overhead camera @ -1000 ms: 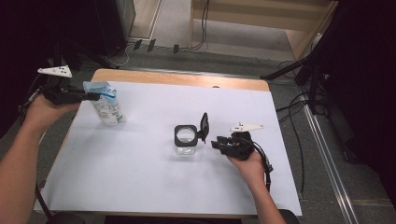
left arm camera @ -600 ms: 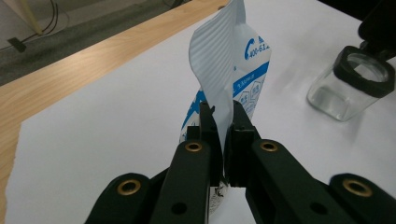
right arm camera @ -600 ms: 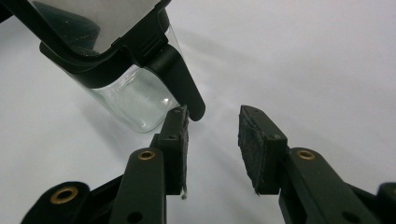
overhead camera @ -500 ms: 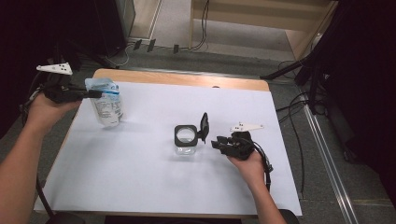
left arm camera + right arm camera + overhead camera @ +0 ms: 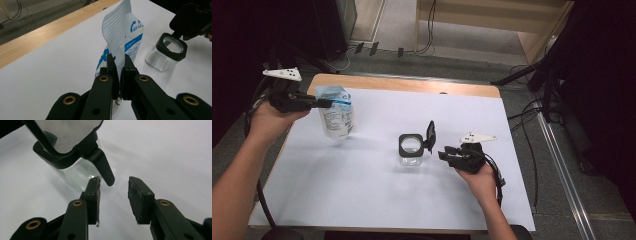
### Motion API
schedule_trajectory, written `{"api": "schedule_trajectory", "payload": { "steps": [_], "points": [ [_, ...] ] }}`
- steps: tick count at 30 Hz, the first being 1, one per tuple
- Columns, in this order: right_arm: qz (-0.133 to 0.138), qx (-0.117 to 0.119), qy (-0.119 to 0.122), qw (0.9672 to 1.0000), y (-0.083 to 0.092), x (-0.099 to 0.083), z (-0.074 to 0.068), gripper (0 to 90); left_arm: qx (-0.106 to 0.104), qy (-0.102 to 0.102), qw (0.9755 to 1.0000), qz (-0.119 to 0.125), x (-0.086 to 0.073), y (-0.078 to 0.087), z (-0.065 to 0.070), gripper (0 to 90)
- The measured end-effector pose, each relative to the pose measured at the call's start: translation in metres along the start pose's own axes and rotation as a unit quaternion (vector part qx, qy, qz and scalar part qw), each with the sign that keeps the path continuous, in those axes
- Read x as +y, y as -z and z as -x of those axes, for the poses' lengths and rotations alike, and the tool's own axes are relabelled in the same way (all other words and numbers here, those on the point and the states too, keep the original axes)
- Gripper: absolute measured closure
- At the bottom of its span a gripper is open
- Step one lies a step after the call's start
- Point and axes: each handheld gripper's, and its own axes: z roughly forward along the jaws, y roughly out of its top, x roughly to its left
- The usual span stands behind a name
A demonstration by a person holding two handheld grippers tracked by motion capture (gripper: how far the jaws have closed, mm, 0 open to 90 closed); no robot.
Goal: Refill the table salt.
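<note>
On a white table [image 5: 377,200] with a wooden strip along its far edge, two hand-held grippers are working at separate things. The left gripper [image 5: 324,103], coming in from the left side of the high view, is clamping its jaws on the upper edge of a white and blue pouch [image 5: 336,114]; in the left gripper view the two jaws are pressing flat against the thin ribbed seal of that pouch [image 5: 125,37], with the printed body of the pouch hanging below and beyond them. The pouch is standing roughly upright near the far left part of the table — whether its bottom is resting on the surface or hanging just above it cannot be told. Near the table's middle a clear square jar [image 5: 411,152] with a black rim is standing upright, its black hinged lid [image 5: 430,135] swung open and rising at the jar's right side. The right gripper [image 5: 443,155] is lying low just to the right of the jar, its jaws standing apart with nothing between the pads; in the right gripper view the black tab of the lid [image 5: 105,168] is hanging just beyond the gap, above and ahead of the left pad — not touching either one. The jar [image 5: 166,53] and pouch are well apart.
</note>
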Motion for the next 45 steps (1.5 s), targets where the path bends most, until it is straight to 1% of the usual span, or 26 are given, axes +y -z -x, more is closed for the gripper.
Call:
{"api": "schedule_trajectory", "payload": {
  "steps": [4, 7, 10, 13, 14, 17, 18, 19, 20, 21, 22, 24, 25, 26, 30, 32, 36, 37, 39, 41, 43, 44, 45],
  "points": [
    [0.014, 0.005, -0.005, 0.9999, 0.007, -0.001, -0.006, 62.7, -0.006, -0.003, 1.0000, 0.003, 0.006, -0.004, 0.010, 89.6],
    [0.018, 0.005, -0.001, 0.9998, 0.015, -0.004, -0.015, 62.5, -0.013, -0.008, 0.9999, 0.004, 0.011, -0.008, 0.019, 89.6],
    [0.018, 0.002, 0.011, 0.9998, 0.021, -0.007, -0.025, 62.5, -0.025, -0.013, 0.9996, 0.003, 0.015, -0.012, 0.026, 89.6],
    [0.014, 0.007, 0.020, 0.9997, 0.025, -0.008, -0.034, 62.5, -0.036, -0.014, 0.9993, 0.003, 0.017, -0.016, 0.032, 89.5],
    [0.013, 0.007, 0.020, 0.9997, 0.025, -0.009, -0.036, 62.5, -0.038, -0.014, 0.9992, 0.006, 0.018, -0.018, 0.034, 89.6],
    [0.012, 0.016, 0.029, 0.9994, 0.025, -0.009, -0.045, 62.5, -0.044, -0.019, 0.9988, 0.002, 0.021, -0.021, 0.040, 89.6],
    [0.009, 0.022, 0.028, 0.9993, 0.025, -0.009, -0.049, 63.3, -0.043, -0.022, 0.9989, 0.000, 0.021, -0.022, 0.041, 89.5],
    [0.009, 0.024, 0.029, 0.9992, 0.025, -0.009, -0.052, 63.8, -0.043, -0.017, 0.9989, 0.000, 0.022, -0.023, 0.043, 89.5],
    [0.012, 0.028, 0.035, 0.9989, 0.024, -0.008, -0.055, 63.8, -0.045, -0.014, 0.9989, -0.002, 0.023, -0.024, 0.043, 89.5],
    [0.014, 0.031, 0.036, 0.9988, 0.024, -0.007, -0.058, 63.8, -0.045, -0.015, 0.9989, -0.002, 0.024, -0.025, 0.045, 89.5],
    [0.014, 0.039, 0.037, 0.9985, 0.024, -0.005, -0.062, 63.8, -0.044, -0.017, 0.9989, -0.004, 0.024, -0.026, 0.046, 89.5],
    [0.015, 0.046, 0.037, 0.9981, 0.023, -0.003, -0.068, 63.8, -0.045, -0.017, 0.9988, -0.006, 0.025, -0.027, 0.048, 89.5],
    [0.016, 0.055, 0.039, 0.9976, 0.022, -0.002, -0.072, 63.8, -0.049, -0.018, 0.9986, -0.005, 0.026, -0.027, 0.048, 89.4],
    [0.017, 0.059, 0.043, 0.9972, 0.021, -0.001, -0.075, 63.8, -0.048, -0.016, 0.9987, -0.005, 0.026, -0.028, 0.049, 89.5],
    [0.012, 0.071, 0.063, 0.9955, 0.013, 0.004, -0.092, 63.3, -0.055, -0.019, 0.9983, -0.011, 0.027, -0.030, 0.053, 89.5],
    [0.008, 0.075, 0.064, 0.9951, 0.008, 0.007, -0.098, 63.2, -0.056, -0.018, 0.9982, -0.012, 0.028, -0.030, 0.056, 89.5],
    [0.001, 0.087, 0.075, 0.9934, -0.007, 0.012, -0.111, 62.3, -0.061, -0.021, 0.9978, -0.015, 0.029, -0.030, 0.063, 89.5],
    [0.001, 0.088, 0.082, 0.9928, -0.011, 0.013, -0.114, 62.2, -0.061, -0.023, 0.9977, -0.016, 0.030, -0.029, 0.064, 89.5],
    [0.001, 0.092, 0.087, 0.9919, -0.019, 0.015, -0.121, 62.1, -0.063, -0.025, 0.9975, -0.019, 0.030, -0.029, 0.067, 89.5],
    [-0.002, 0.090, 0.092, 0.9916, -0.027, 0.017, -0.127, 62.0, -0.067, -0.025, 0.9972, -0.021, 0.031, -0.029, 0.070, 89.5],
    [0.000, 0.091, 0.090, 0.9918, -0.035, 0.019, -0.130, 61.5, -0.071, -0.025, 0.9969, -0.021, 0.031, -0.029, 0.073, 89.4],
    [-0.001, 0.090, 0.088, 0.9921, -0.039, 0.020, -0.131, 61.2, -0.069, -0.026, 0.9970, -0.022, 0.031, -0.029, 0.074, 89.4],
    [-0.003, 0.085, 0.086, 0.9927, -0.044, 0.022, -0.131, 60.2, -0.072, -0.027, 0.9968, -0.024, 0.032, -0.029, 0.074, 89.5]
  ]
}}
